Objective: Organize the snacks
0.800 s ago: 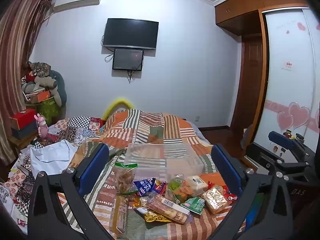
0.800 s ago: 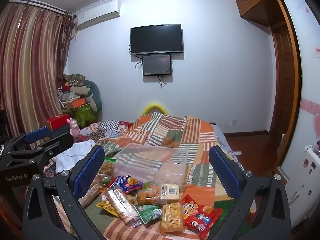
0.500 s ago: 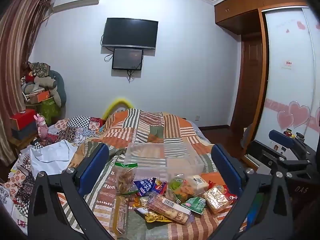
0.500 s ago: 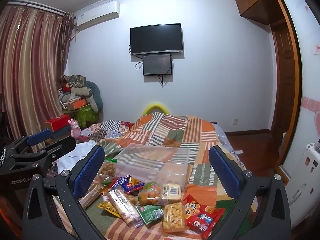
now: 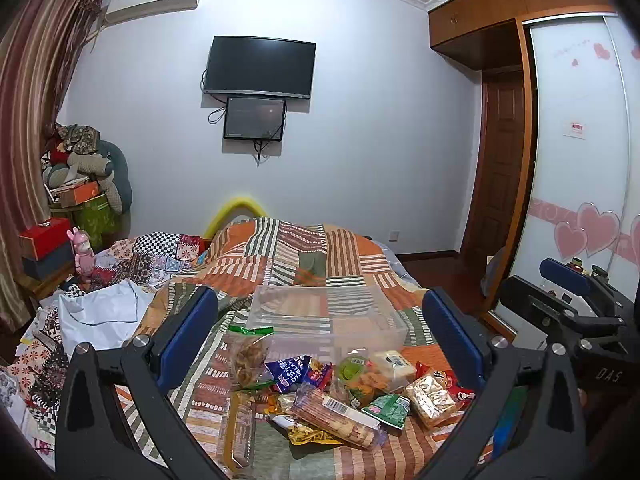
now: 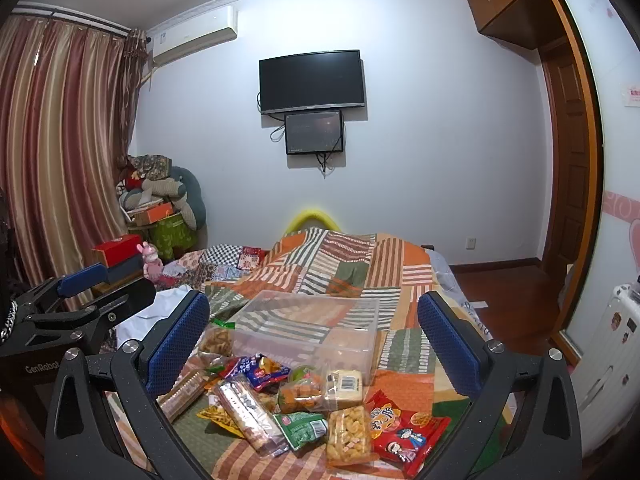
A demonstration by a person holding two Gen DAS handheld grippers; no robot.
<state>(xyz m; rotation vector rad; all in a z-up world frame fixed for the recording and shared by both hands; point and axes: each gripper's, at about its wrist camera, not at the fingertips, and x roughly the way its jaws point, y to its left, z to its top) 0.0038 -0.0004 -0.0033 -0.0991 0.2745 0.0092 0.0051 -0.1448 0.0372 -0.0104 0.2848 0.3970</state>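
Patchwork quilt (image 5: 304,256): orange, green and striped, covering the bed; everything for the task lies on its near end.
Curtain (image 6: 60,152): striped red-brown, far left.
TV (image 6: 312,80): dark, on the far wall, a smaller screen just below it.
Bin (image 5: 326,316): clear plastic, open-topped, nothing visible inside; sits just behind the snacks.
Snacks (image 6: 304,404): loose heap of packets at the near edge, in front of the bin and touching its near wall.
Left gripper (image 5: 320,340): blue pads spread wide, holding nothing, raised over the heap.
Right gripper (image 6: 312,340): blue pads spread wide, holding nothing, above the heap; it also shows at the right edge of the left view.
Red packet (image 6: 404,432): nearest right of the heap.
Cracker sleeve (image 5: 336,416): long, clear, barcode up, lying near centre.
Green packet (image 6: 306,428): small, between cracker sleeve and a clear bag of puffs (image 6: 348,434).
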